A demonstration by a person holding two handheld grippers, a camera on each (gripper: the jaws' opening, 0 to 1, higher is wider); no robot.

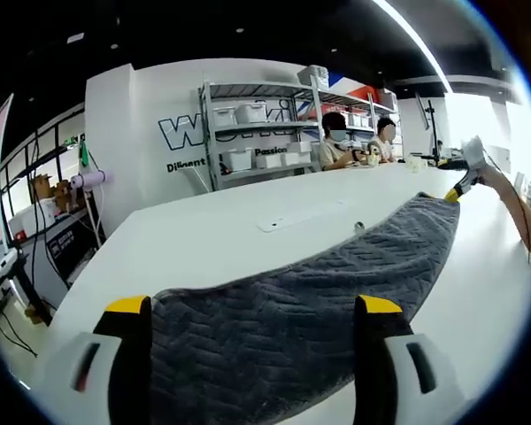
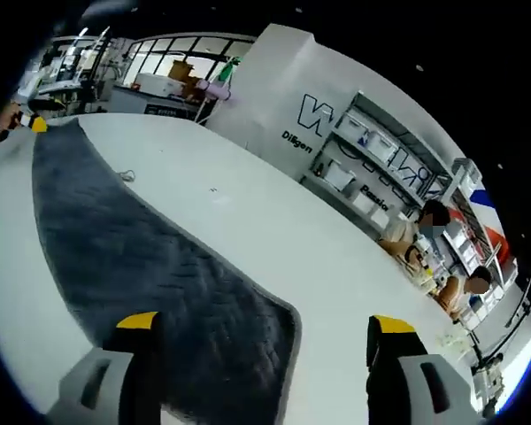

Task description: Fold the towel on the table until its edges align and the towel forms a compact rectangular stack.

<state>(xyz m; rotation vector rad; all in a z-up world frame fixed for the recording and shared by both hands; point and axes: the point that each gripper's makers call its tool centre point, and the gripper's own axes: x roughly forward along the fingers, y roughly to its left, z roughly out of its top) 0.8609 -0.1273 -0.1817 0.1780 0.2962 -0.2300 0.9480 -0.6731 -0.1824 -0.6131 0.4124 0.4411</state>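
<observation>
Left gripper view: the left gripper (image 1: 252, 310) rises from the bottom with its two yellow-tipped jaws spread wide, released, gripping nothing.
Between the left jaws: the near end of the grey towel (image 1: 310, 292), which lies flat on the white table (image 1: 203, 239) and runs away to the far right.
Far end of the towel: the right gripper (image 1: 460, 188) sits at that end, a yellow tip at the cloth's edge (whether it touches, I cannot tell), with a person's arm (image 1: 513, 208) behind it.
Right gripper view: the right gripper (image 2: 264, 329) has its jaws spread wide too, released, nothing between the pads.
Under the right jaws: one rounded corner of the towel (image 2: 133, 257) lies by the left jaw; bare table (image 2: 274, 230) lies by the right jaw.
Other end: the left gripper (image 2: 22, 119) shows small at the towel's far end.
Towel state: spread out long, quilted, unfolded.
Background: metal shelves (image 1: 261, 133) with white bins against a lettered wall, two seated people (image 1: 358, 142) beside them.
</observation>
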